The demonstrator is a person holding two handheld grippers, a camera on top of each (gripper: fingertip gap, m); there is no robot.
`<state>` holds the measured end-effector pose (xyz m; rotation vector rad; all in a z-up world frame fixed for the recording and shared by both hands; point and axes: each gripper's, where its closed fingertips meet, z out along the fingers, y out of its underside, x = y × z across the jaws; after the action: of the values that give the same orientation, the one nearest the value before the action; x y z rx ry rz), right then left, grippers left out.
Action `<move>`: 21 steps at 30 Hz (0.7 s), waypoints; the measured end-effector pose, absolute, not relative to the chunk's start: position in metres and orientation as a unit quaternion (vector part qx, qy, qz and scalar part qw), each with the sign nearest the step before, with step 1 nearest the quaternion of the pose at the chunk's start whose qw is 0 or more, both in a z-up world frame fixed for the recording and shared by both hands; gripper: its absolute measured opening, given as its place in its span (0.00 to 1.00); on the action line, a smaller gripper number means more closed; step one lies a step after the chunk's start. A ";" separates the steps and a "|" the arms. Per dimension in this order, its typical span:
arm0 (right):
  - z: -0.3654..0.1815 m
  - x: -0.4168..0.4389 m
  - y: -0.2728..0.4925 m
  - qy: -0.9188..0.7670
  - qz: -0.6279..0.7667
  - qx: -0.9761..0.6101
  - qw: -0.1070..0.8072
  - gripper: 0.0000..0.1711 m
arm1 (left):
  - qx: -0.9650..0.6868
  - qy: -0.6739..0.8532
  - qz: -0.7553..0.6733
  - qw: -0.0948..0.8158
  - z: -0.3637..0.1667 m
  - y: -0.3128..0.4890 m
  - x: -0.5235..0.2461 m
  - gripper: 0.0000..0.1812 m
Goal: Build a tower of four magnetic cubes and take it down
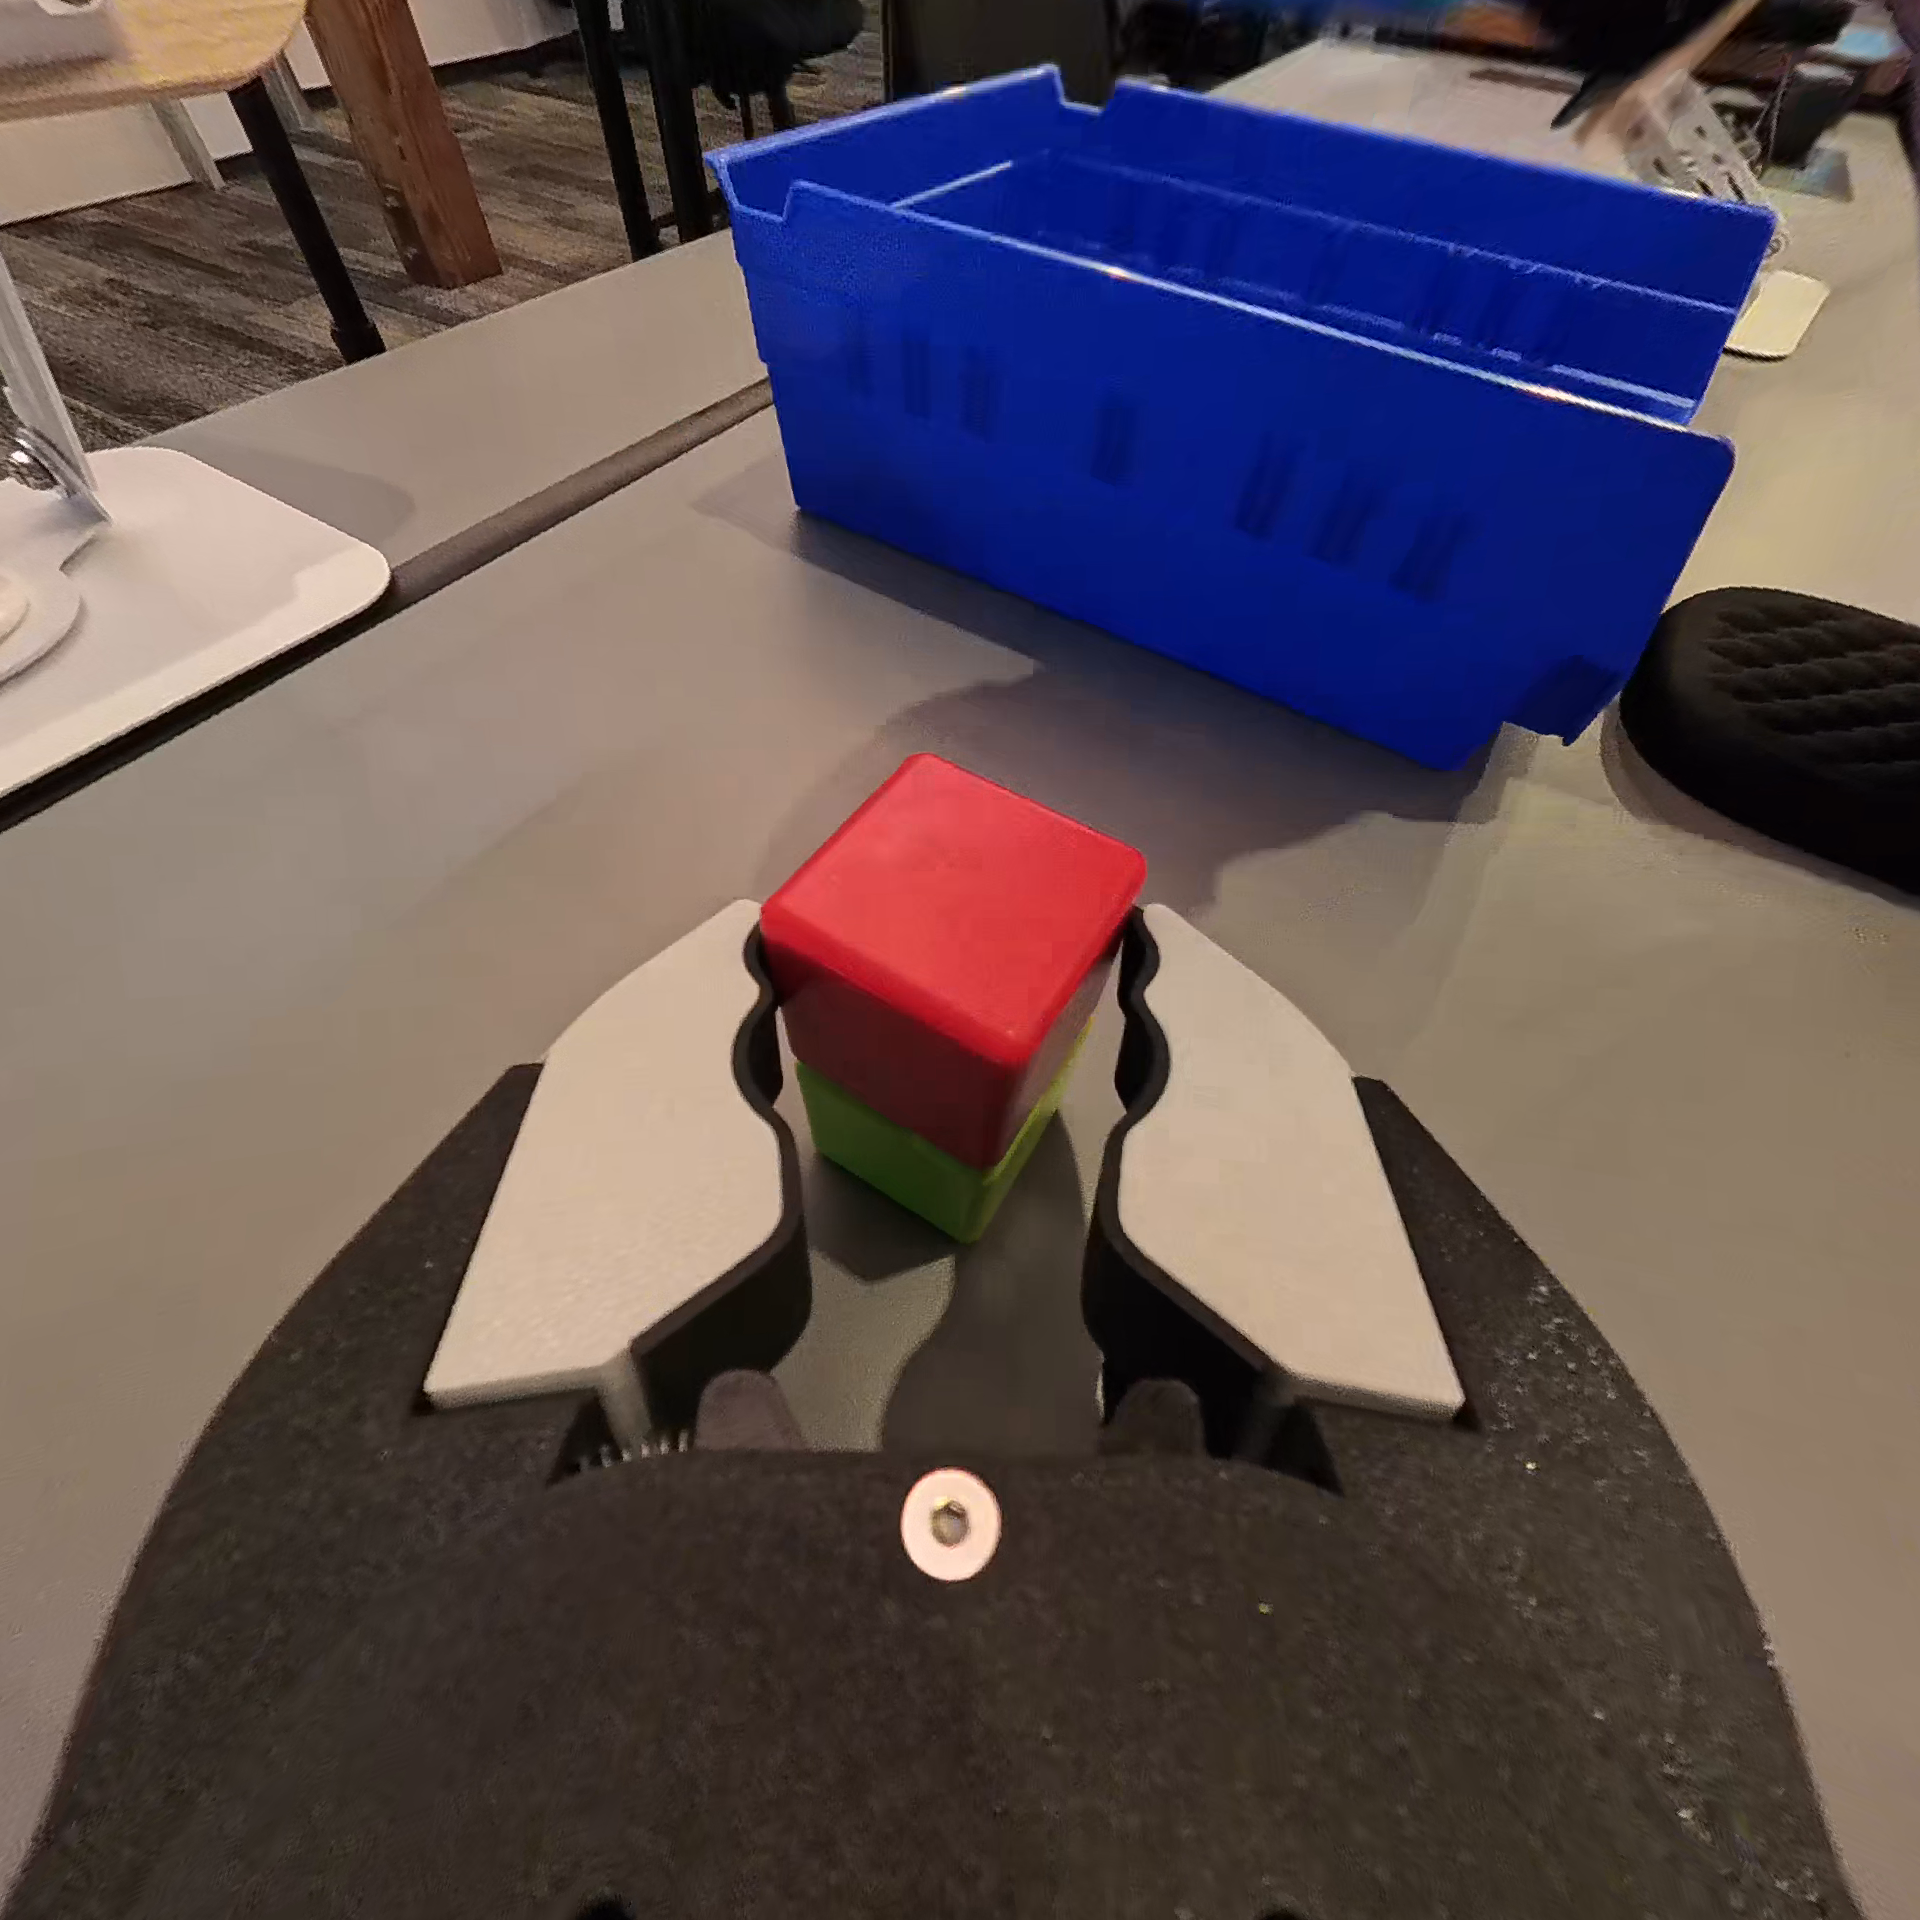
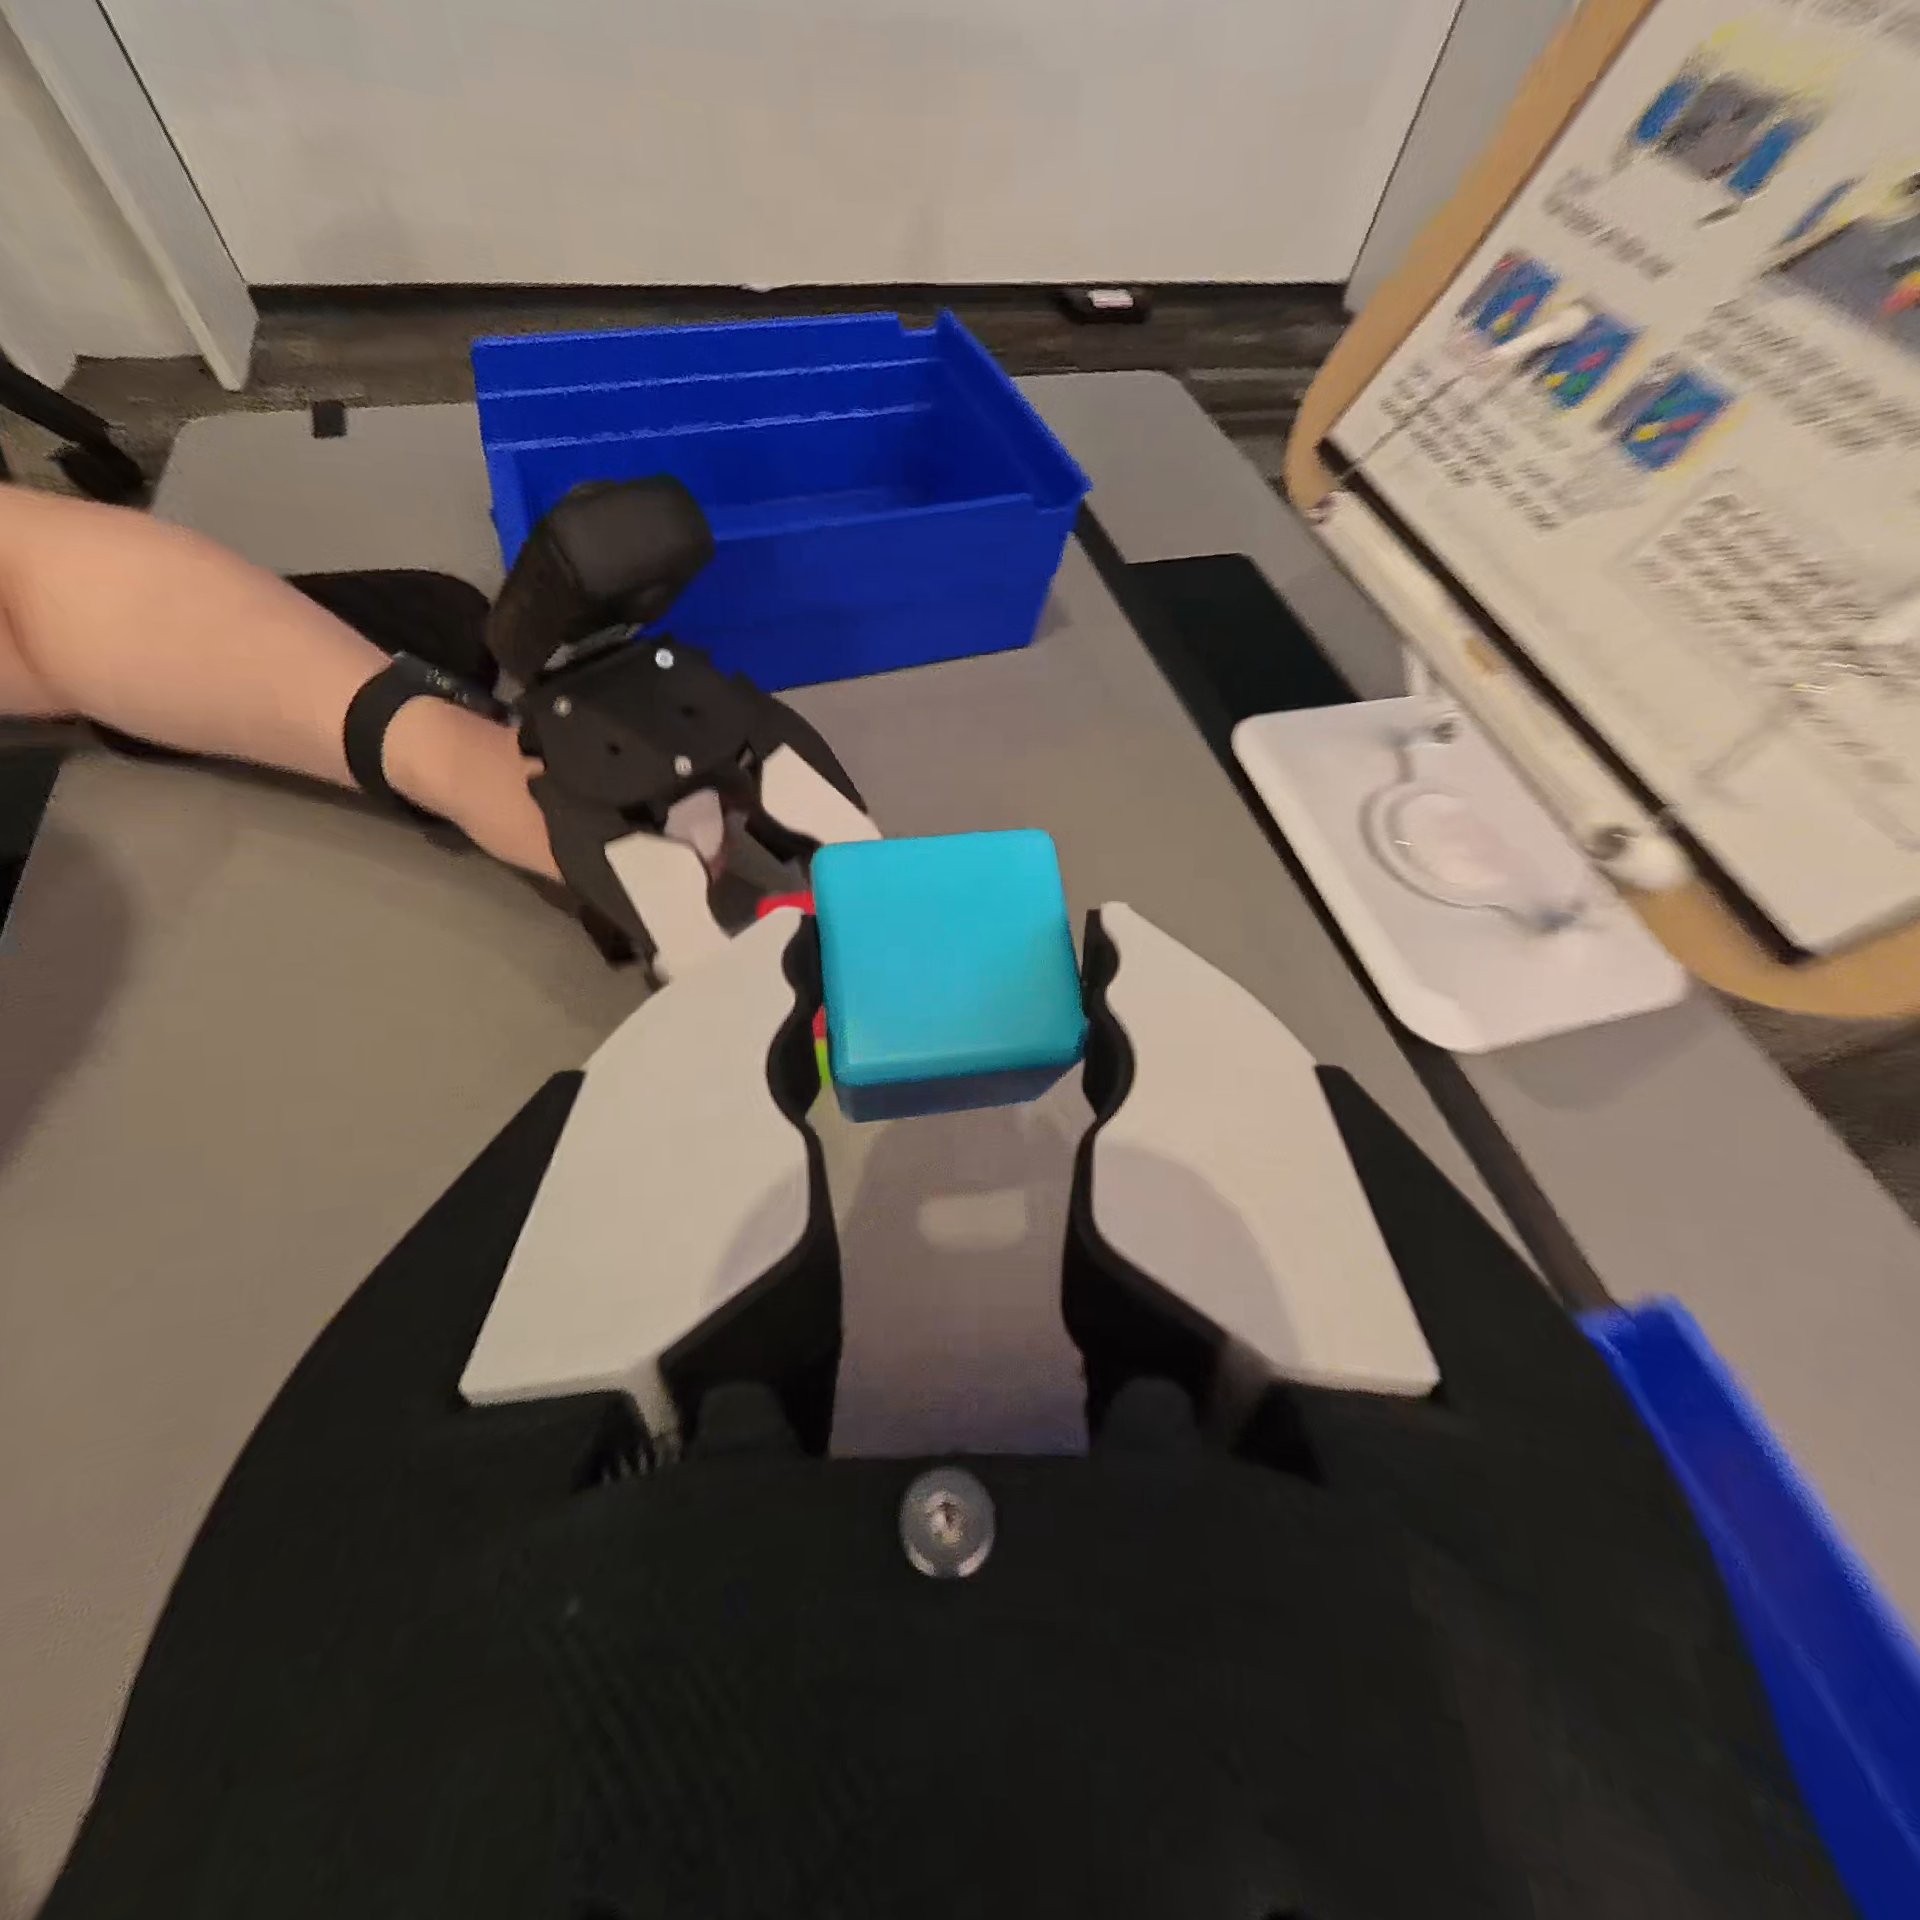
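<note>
Magnetic cubes first: a red cube [image 1: 951, 935] sits on a green cube [image 1: 914, 1164] on the grey table [image 1: 520, 831], the left gripper [image 1: 943, 966] clamped on the red one. Beside them the right gripper [image 2: 940, 966] pinches a cyan cube [image 2: 940, 951], held off the table. A blue bin [image 1: 1195, 416] stands beyond

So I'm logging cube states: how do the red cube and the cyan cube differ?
The red cube sits on a green cube; the cyan cube is held off the table. The left gripper flanks red; the right gripper grips cyan. Both are rounded cubes, seemingly alike in size.
</note>
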<state>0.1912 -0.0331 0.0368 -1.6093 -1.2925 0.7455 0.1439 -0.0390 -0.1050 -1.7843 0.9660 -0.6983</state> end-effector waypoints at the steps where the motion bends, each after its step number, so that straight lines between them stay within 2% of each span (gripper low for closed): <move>1: 0.045 0.214 -0.036 -0.527 0.298 -0.646 0.465 0.29 | -0.731 0.395 -0.287 0.477 -0.105 -0.039 0.144 0.34; 4: 0.045 0.283 -0.032 -0.490 0.285 -0.672 0.477 0.29 | -0.730 0.395 -0.288 0.477 -0.105 -0.039 0.144 0.34; 8: -0.036 0.330 -0.042 -0.529 0.269 -0.719 0.362 0.29 | -0.730 0.397 -0.292 0.474 -0.105 -0.039 0.146 0.34; 11: -0.094 0.329 -0.058 -0.572 0.279 -0.729 0.252 0.29 | -0.730 0.398 -0.293 0.472 -0.106 -0.040 0.146 0.34; 13: -0.114 0.324 -0.064 -0.594 0.280 -0.722 0.218 0.29 | -0.730 0.398 -0.294 0.472 -0.106 -0.040 0.146 0.34; 18: -0.124 0.325 -0.062 -0.579 0.280 -0.739 0.200 0.29 | -0.729 0.401 -0.294 0.471 -0.106 -0.042 0.146 0.34; 21: -0.120 0.325 -0.066 -0.561 0.301 -0.747 0.193 0.35 | -0.745 0.413 -0.286 0.440 -0.116 -0.044 0.147 0.37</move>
<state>0.3252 -0.0658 -0.1197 -2.0950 -1.5746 0.8439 0.1467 -0.0442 -0.1161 -1.8496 1.0248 -0.7104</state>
